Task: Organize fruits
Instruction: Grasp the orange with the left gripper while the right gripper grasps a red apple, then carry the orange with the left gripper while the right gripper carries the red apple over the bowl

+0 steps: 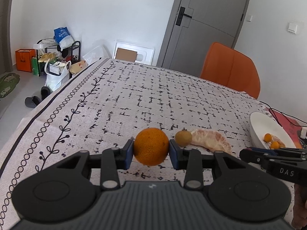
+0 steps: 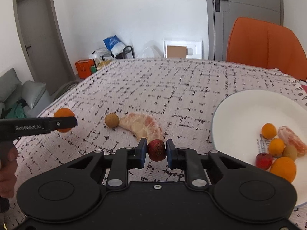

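Left wrist view: orange clamped; right wrist view: red fruit clamped

Left wrist view. Left gripper (image 1: pixel 151 151) closed on orange (image 1: pixel 151 146), blue pads (image 1: pixel 129 154) pressing both sides, fruit lifted just above tablecloth (image 1: pixel 134 95). Small brown round fruit (image 1: pixel 183 138) on cloth just right of orange, touching peeled pomelo segment (image 1: pixel 210 140), curved, lying flat. White plate (image 1: pixel 268 128) at right edge, two small orange fruits (image 1: pixel 267 137) visible inside plus more partly hidden. Right gripper (image 1: pixel 247 154) entering from right, seen side-on, low over cloth in front of plate. Orange chair (image 1: pixel 232 69) behind table, grey door (image 1: pixel 207 23) beyond, cluttered shoe rack (image 1: pixel 57 57) on floor at left.

Right wrist view. Right gripper (image 2: pixel 156 151) clamped on small dark-red speckled fruit (image 2: pixel 156 150), pads tight on both sides, held over cloth close to near end of pomelo segment (image 2: pixel 143 126). Brown round fruit (image 2: pixel 111 120) touching far left end of segment. Left gripper (image 2: pixel 65 123) seen side-on at left, orange (image 2: pixel 64 114) between its fingers, hand (image 2: pixel 7 164) on handle. White plate (image 2: pixel 239 115) at right, holding two small orange fruits (image 2: pixel 269 131), larger orange at rim, red fruit (image 2: pixel 263 161), pale green-yellow fruit partly hidden, peeled segment (image 2: pixel 291 141). All plate fruits bunched at near right side, touching one another. Remaining loose on cloth: brown fruit, pomelo segment.
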Available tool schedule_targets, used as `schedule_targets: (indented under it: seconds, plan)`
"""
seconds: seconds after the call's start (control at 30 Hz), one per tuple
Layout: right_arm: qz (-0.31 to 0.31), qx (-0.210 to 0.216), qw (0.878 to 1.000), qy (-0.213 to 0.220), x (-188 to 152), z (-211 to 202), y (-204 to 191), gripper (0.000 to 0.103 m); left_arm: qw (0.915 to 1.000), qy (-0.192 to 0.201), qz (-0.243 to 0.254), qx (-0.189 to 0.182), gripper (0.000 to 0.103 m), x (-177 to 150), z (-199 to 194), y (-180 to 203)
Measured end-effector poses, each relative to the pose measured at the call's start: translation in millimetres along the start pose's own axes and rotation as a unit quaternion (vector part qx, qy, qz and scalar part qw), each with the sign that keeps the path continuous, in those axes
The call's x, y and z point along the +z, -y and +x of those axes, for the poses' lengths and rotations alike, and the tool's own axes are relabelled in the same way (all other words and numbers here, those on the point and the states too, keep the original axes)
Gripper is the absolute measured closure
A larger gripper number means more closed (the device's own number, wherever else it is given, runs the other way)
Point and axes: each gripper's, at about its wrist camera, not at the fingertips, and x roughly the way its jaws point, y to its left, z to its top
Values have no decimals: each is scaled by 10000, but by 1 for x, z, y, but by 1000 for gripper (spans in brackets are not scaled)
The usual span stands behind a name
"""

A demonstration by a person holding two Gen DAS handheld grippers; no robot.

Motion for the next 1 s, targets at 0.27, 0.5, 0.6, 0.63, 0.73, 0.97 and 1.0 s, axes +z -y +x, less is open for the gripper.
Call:
schedule_targets:
  seconds: [0.27,0.5,0.6,0.63,0.73,0.97,1.0]
  plan:
    - [108,-110,9996,235,3,-21,10,83,9996,53,202,-205,65,4,1,19]
    - [205,-263,9988,367,3,-34,25,83,9987,94,353,-348,65,5,3,38]
    - [254,-339,9982,414,1,-39,31,83,9982,90,424,-410,65,6,4,46]
    - [271,-365,9980,430,1,-41,33,83,9980,92,452,-432,65,7,5,49]
    - [313,-441,9975,460,-1,-45,40,83,9975,97,505,-489,65,7,5,56]
    - [457,-644,9954,543,-5,-58,55,83,9956,96,666,-649,65,9,8,75]
    - [481,-672,9950,555,-6,-60,58,83,9954,96,685,-667,65,9,9,78]
